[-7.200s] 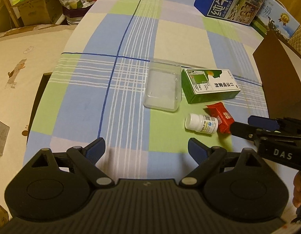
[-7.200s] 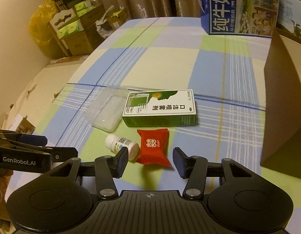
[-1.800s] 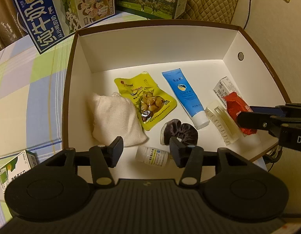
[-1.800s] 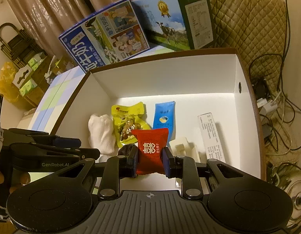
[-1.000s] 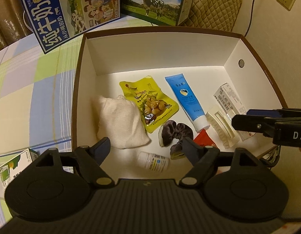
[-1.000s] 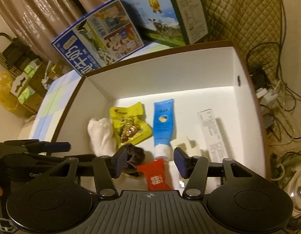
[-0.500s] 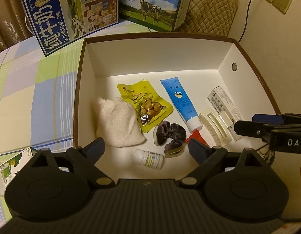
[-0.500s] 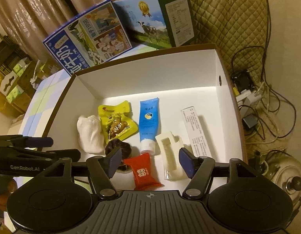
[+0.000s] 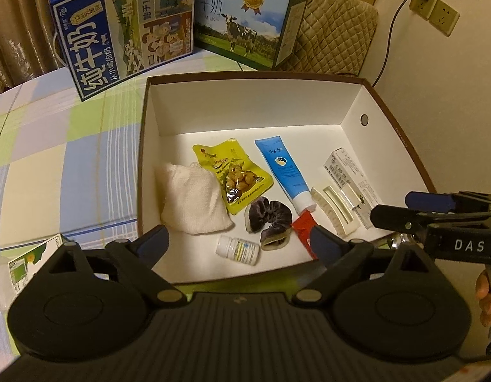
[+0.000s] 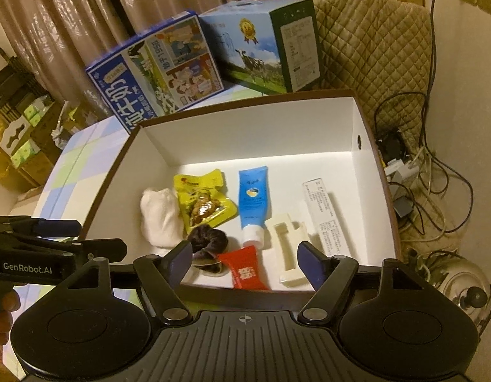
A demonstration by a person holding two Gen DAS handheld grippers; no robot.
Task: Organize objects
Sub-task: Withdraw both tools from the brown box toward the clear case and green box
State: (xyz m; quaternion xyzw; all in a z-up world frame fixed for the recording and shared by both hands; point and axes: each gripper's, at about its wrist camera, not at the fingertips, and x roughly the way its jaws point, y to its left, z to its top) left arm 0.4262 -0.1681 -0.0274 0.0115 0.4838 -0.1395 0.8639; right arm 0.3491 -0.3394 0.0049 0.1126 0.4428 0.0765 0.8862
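A brown box with white walls (image 9: 245, 108) (image 10: 252, 133) holds several items. The white pill bottle (image 9: 237, 249) lies on its side near the box's front wall. The red packet (image 10: 244, 272) (image 9: 304, 230) rests beside a dark scrunchie (image 9: 271, 221) (image 10: 209, 243). Also inside are a white cloth pouch (image 9: 191, 202), a yellow snack pack (image 9: 232, 176), a blue tube (image 9: 283, 172) and a cream clip (image 10: 287, 248). My left gripper (image 9: 237, 243) hangs open above the box's front edge. My right gripper (image 10: 245, 261) is open too, above the red packet, holding nothing.
Two milk cartons (image 9: 124, 28) (image 9: 248, 22) stand behind the box on the checked tablecloth (image 9: 64, 146). A green medicine box (image 9: 32, 265) lies at the left outside the box. A quilted chair (image 10: 373, 41) and cables (image 10: 430, 191) are at the right.
My right gripper let go of the red packet, which now lies in the box. Both grippers opened wide and pulled back and up from the box.
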